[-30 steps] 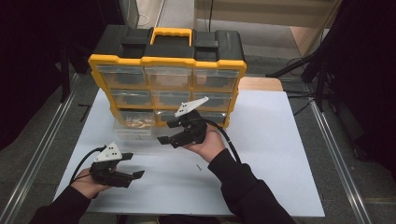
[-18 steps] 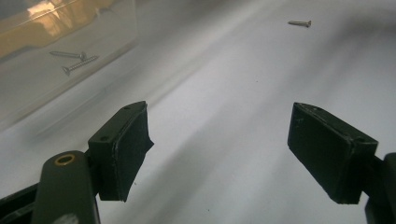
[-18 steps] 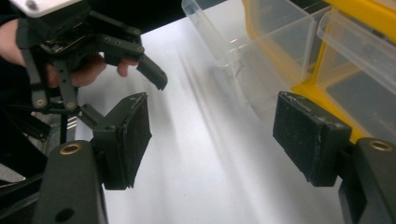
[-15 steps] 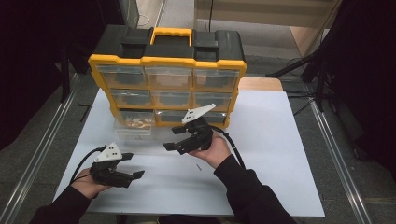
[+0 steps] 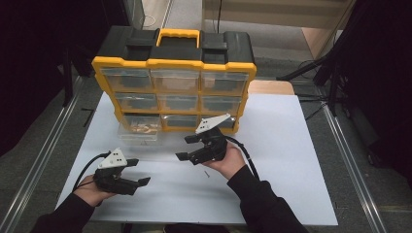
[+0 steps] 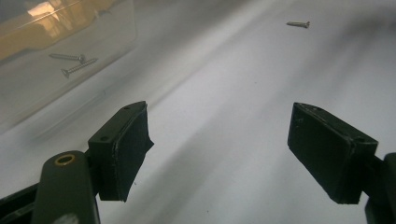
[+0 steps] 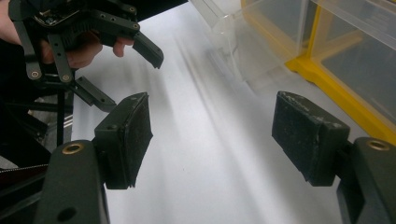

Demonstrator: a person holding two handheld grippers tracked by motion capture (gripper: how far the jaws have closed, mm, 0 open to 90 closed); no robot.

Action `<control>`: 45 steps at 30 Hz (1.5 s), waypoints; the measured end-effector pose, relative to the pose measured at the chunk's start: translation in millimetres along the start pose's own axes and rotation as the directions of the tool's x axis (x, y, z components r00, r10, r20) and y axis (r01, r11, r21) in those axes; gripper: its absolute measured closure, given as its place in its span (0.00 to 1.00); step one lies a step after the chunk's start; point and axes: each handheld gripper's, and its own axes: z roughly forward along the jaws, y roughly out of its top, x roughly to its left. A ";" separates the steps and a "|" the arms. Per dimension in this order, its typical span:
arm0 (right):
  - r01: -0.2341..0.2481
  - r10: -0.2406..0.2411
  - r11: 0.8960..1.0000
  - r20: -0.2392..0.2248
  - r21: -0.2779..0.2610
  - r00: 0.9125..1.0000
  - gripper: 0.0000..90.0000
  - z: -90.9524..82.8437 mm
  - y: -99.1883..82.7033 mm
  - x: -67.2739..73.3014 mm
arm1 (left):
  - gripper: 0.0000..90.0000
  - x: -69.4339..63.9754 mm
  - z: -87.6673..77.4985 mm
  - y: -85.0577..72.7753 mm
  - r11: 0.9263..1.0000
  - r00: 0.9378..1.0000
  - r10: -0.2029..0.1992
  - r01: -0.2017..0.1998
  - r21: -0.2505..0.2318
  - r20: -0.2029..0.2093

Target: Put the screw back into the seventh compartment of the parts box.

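Since a second ago the right gripper (image 5: 187,148) is coming back toward the person and lower, away from the yellow organizer (image 5: 175,92) and down over the white surface (image 5: 291,145); the left gripper (image 5: 137,171) is keeping its place. The right hand (image 5: 228,160) is cupping its gripper from below, the jaws pointing leftward across the surface – standing wide apart with nothing between them. The left hand (image 5: 90,189) is holding its gripper low near the front edge, jaws pointing right, also wide apart and empty. A single loose screw (image 5: 206,173) is lying on the surface just in front of the right hand – in the left gripper view it (image 6: 298,24) is lying well ahead of the jaws. A clear drawer (image 5: 138,133) with two screws (image 6: 72,63) inside is resting on the surface before the organizer.
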 end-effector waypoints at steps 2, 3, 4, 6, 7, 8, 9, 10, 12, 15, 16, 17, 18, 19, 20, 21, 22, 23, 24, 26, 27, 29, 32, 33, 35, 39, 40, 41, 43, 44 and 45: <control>-0.001 0.001 1.000 0.003 -0.001 1.000 0.33 -2.5 -2.3 -0.1 | 0.23 0.3 -0.1 -0.1 1.000 1.000 0.001 -0.001 0.002 -0.001; -0.001 0.001 1.000 0.006 -0.003 1.000 0.33 -3.2 -3.3 -0.1 | 0.23 0.5 -0.1 -0.2 1.000 1.000 0.003 -0.003 0.004 -0.003; -0.003 0.004 1.000 0.005 -0.001 1.000 0.33 -4.2 -4.6 0.0 | 0.23 0.5 0.1 -0.3 1.000 1.000 0.005 -0.005 0.006 -0.005; -0.004 0.004 1.000 0.010 0.002 1.000 0.33 -5.3 -7.0 0.0 | 0.23 0.2 0.3 -0.5 1.000 1.000 0.007 -0.007 0.006 -0.007; -0.006 0.006 1.000 0.010 0.000 1.000 0.33 -5.4 -8.3 0.0 | 0.23 0.0 0.2 -0.3 1.000 1.000 0.006 -0.006 0.004 -0.006; -0.009 0.009 1.000 0.009 0.002 1.000 0.33 -5.7 -9.3 0.4 | 0.23 -0.1 0.0 -0.2 1.000 1.000 0.007 -0.007 0.003 -0.006; -0.008 0.008 1.000 0.011 0.006 1.000 0.33 -5.8 -10.2 0.6 | 0.23 -0.1 -0.1 -0.2 1.000 1.000 0.007 -0.007 0.003 -0.006; -0.007 0.007 1.000 0.014 0.007 1.000 0.33 -5.8 -10.9 0.9 | 0.23 -0.1 0.0 -0.2 1.000 1.000 0.007 -0.007 0.003 -0.006; -0.009 0.008 1.000 0.015 0.008 1.000 0.33 -5.7 -12.3 1.4 | 0.23 0.1 0.0 -0.3 1.000 1.000 0.007 -0.007 0.005 -0.006; -0.011 0.011 1.000 0.018 0.010 1.000 0.34 -6.9 -14.6 2.0 | 0.23 -0.1 -0.1 -0.3 1.000 1.000 0.007 -0.007 0.003 -0.006; -0.014 0.014 1.000 0.017 0.009 1.000 0.34 -7.5 -15.7 2.0 | 0.23 -0.1 -0.1 -0.3 1.000 1.000 0.007 -0.007 0.003 -0.006; -0.014 0.014 1.000 0.022 0.009 1.000 0.34 -8.3 -17.0 1.8 | 0.23 -0.1 -0.2 -0.3 1.000 1.000 0.007 -0.007 0.004 -0.006; -0.019 0.019 1.000 0.022 0.009 1.000 0.34 -9.0 -17.9 1.9 | 0.23 -0.1 -0.2 -0.2 1.000 1.000 0.006 -0.006 0.003 -0.005; -0.018 0.017 1.000 0.025 0.006 1.000 0.34 -9.4 -19.2 1.3 | 0.23 0.0 -0.2 -0.2 1.000 1.000 0.006 -0.006 0.004 -0.004; -0.024 0.023 1.000 0.026 0.008 0.999 0.34 -10.0 -20.4 1.2 | 0.23 -0.1 -0.2 -0.1 1.000 1.000 0.006 -0.006 0.004 -0.004; -0.022 0.022 1.000 0.029 0.006 0.999 0.34 -10.3 -21.7 1.0 | 0.23 -0.2 0.0 -0.2 1.000 1.000 0.007 -0.007 0.003 -0.006; -0.027 0.027 1.000 0.033 0.010 0.999 0.34 -11.0 -22.7 1.4 | 0.23 -0.3 -0.1 -0.1 1.000 1.000 0.007 -0.007 0.003 -0.005; -0.025 0.025 1.000 0.034 0.006 0.999 0.34 -11.3 -23.8 1.3 | 0.23 -0.3 -0.1 -0.1 1.000 1.000 0.007 -0.007 0.003 -0.005; -0.030 0.030 1.000 0.037 0.010 0.999 0.34 -12.1 -24.7 1.8 | 0.23 -0.4 -0.2 -0.1 1.000 1.000 0.006 -0.006 0.002 -0.005; -0.029 0.028 1.000 0.039 0.006 0.999 0.34 -12.9 -26.5 1.8 | 0.23 -0.3 -0.2 -0.1 1.000 1.000 0.006 -0.006 0.002 -0.005; -0.029 0.029 1.000 0.043 0.005 0.999 0.34 -13.3 -27.6 2.0 | 0.23 -0.3 -0.2 -0.1 1.000 1.000 0.006 -0.006 0.003 -0.005; -0.037 0.037 0.999 0.042 0.007 0.998 0.34 -14.2 -29.7 2.5 | 0.23 -0.3 -0.4 0.0 1.000 1.000 0.006 -0.006 0.004 -0.004; -0.038 0.038 0.999 0.052 0.009 0.998 0.34 -15.2 -33.7 2.7 | 0.23 -0.3 -0.6 0.1 1.000 1.000 0.006 -0.006 0.002 -0.004; -0.039 0.038 0.999 0.052 0.011 0.998 0.34 -15.6 -35.3 2.2 | 0.23 -0.2 -0.7 0.1 1.000 1.000 0.006 -0.006 0.002 -0.004; -0.045 0.044 0.999 0.057 0.013 0.997 0.34 -16.8 -38.4 1.8 | 0.23 -0.2 -0.7 0.1 1.000 1.000 0.006 -0.006 0.002 -0.005; -0.057 0.056 0.998 0.065 0.005 0.996 0.35 -20.8 -44.9 3.0 | 0.23 -0.4 -0.8 0.2 1.000 1.000 0.006 -0.006 -0.002 -0.004; -0.052 0.051 0.999 0.072 0.006 0.996 0.35 -21.6 -46.1 3.3 | 0.23 -0.3 -0.8 0.2 1.000 1.000 0.007 -0.007 -0.001 -0.004; -0.050 0.049 0.999 0.076 0.007 0.996 0.36 -22.5 -47.2 3.6 | 0.23 -0.3 -0.8 0.2 1.000 1.000 0.007 -0.007 -0.001 -0.004; -0.053 0.052 0.999 0.085 0.008 0.995 0.36 -23.8 -48.8 4.2 | 0.23 -0.5 -1.0 0.2 1.000 1.000 0.008 -0.008 -0.002 -0.004; -0.057 0.056 0.998 0.085 0.004 0.995 0.36 -24.5 -50.0 4.3 | 0.23 -0.5 -1.0 0.2 1.000 1.000 0.008 -0.008 -0.002 -0.004; -0.057 0.057 0.998 0.088 -0.002 0.995 0.36 -25.0 -51.2 3.8 | 0.23 -0.4 -1.0 0.2 1.000 1.000 0.008 -0.008 -0.002 -0.004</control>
